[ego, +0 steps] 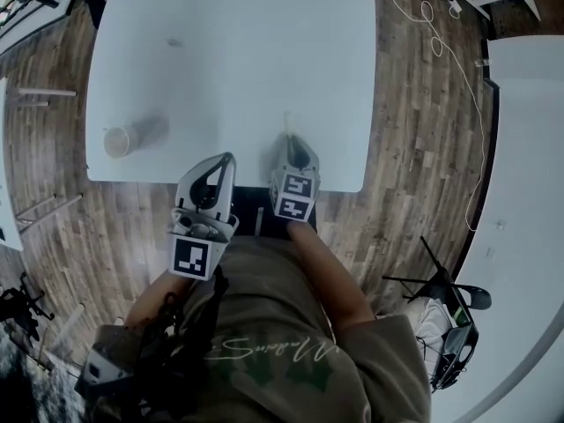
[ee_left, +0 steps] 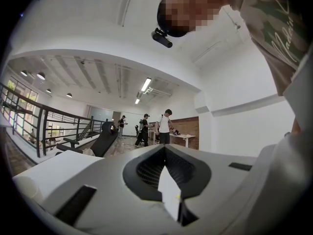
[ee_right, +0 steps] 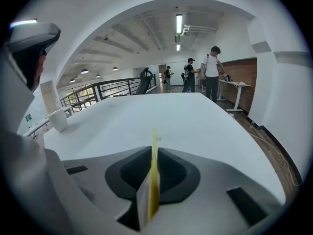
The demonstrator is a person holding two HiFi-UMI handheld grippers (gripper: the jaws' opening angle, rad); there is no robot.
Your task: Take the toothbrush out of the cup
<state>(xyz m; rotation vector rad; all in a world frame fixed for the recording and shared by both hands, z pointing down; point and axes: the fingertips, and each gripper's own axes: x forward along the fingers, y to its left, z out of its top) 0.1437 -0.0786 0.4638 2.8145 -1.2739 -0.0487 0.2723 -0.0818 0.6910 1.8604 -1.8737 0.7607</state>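
A thin yellow toothbrush (ee_right: 154, 142) stands on edge between the jaws of my right gripper (ee_right: 152, 153) and pokes forward over the white table (ego: 247, 51). The pads are closed against it. In the head view this right gripper (ego: 296, 144) hovers over the table's near edge, tilted downward. The pale cup (ego: 119, 141) stands far to its left near the table's left corner, and shows as the small white cup (ee_right: 59, 119) in the right gripper view. My left gripper (ego: 226, 159) hangs just off the near edge, its jaws together with nothing in the left gripper (ee_left: 165, 152).
A second white table (ego: 529, 148) fills the right side. A white cable (ego: 441, 33) trails over the wood floor between the tables. A black chair (ego: 451, 300) stands at lower right. Several people (ee_right: 211, 72) stand far back in the room.
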